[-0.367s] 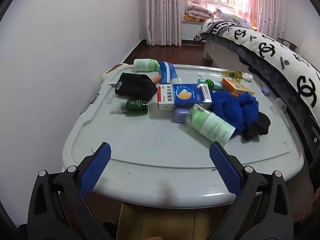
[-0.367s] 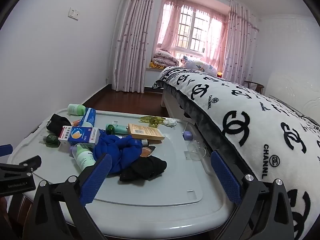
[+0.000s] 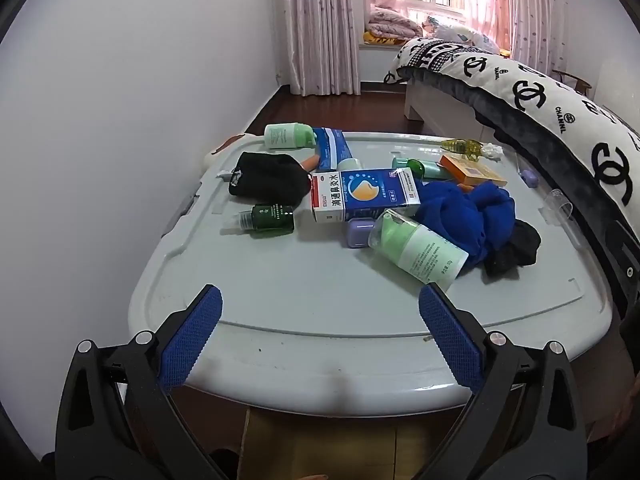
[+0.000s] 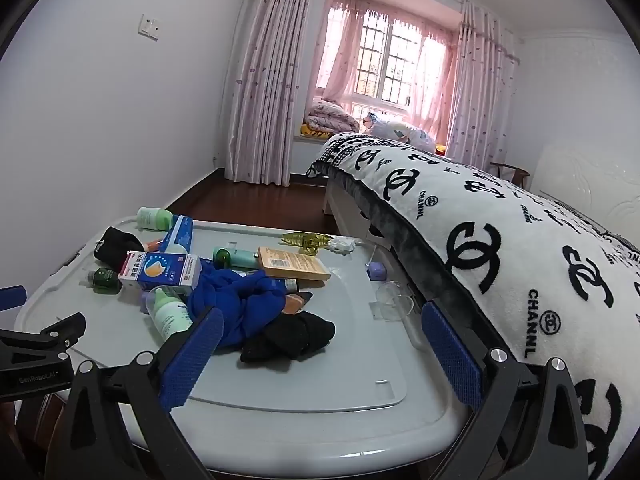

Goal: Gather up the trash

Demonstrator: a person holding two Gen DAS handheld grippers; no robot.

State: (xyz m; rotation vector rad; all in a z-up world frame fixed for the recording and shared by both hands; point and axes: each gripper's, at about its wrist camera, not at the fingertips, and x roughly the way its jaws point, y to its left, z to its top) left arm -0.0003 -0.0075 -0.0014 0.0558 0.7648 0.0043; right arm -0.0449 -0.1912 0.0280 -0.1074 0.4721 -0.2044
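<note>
Clutter sits mid-desk [image 3: 280,292]: blue-and-white medicine box [image 3: 364,196], green pump bottle [image 3: 420,250] at its 5 o'clock, dark green vial [image 3: 268,218] at its 9 o'clock, blue cloth [image 3: 468,216] at 3 o'clock. Left hand-held gripper [image 3: 320,316] hovers over the near rim, jaws fully spread, empty. Right hand-held gripper [image 4: 320,336] likewise wide and empty, nearest the black cloth [image 4: 292,338]. Judgement: approach not yet begun. Take the outermost item first, pump bottle or vial, straddling its short axis; avoid snagging cloth. No bin visible.
</note>
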